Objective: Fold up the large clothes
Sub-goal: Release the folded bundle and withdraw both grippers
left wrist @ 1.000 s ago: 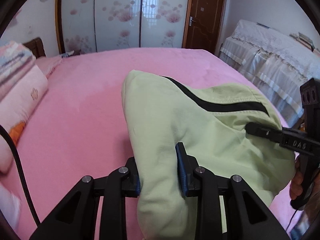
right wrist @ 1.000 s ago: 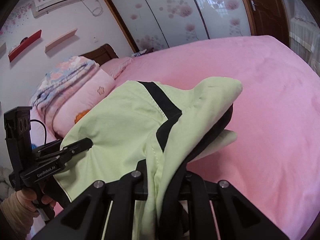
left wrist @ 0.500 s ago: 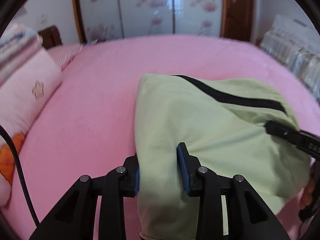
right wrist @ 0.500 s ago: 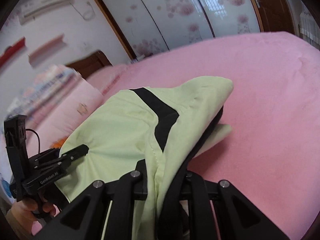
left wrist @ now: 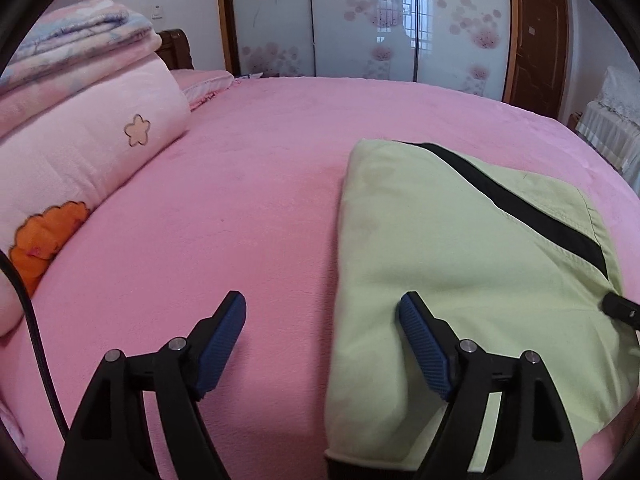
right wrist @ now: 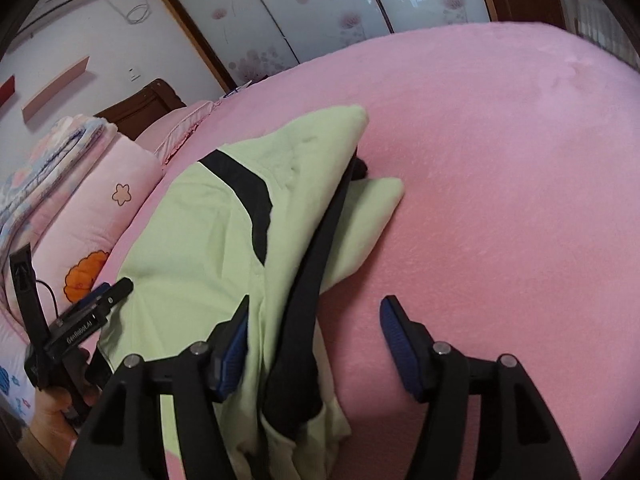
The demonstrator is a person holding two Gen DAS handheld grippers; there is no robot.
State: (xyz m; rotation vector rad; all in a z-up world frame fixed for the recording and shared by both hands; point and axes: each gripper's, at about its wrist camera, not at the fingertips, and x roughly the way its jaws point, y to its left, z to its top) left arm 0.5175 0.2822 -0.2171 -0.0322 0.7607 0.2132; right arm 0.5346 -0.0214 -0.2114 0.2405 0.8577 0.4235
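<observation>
Garment (left wrist: 460, 248) lying folded on bed (left wrist: 260, 200), long axis running away; left gripper (left wrist: 322, 334) and right gripper (right wrist: 314, 334) both spread, straddling its near edges.

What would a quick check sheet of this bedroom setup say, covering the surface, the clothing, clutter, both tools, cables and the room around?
Surface: pink bed, sheet smooth.
Job's things: green garment with a black stripe, folded and lying flat on the bed; in the right wrist view a sleeve end sticks out from under it.
Clutter: rolled pink quilt with folded blankets stacked on top, at the bed's left side.
Tools: left tool open, one finger over the garment's edge; right tool open, straddling the garment's near edge. Neither grips anything.
Cables: black cable running along the left tool.
Surroundings: flowered sliding wardrobe, brown door, wall shelves, air conditioner.
</observation>
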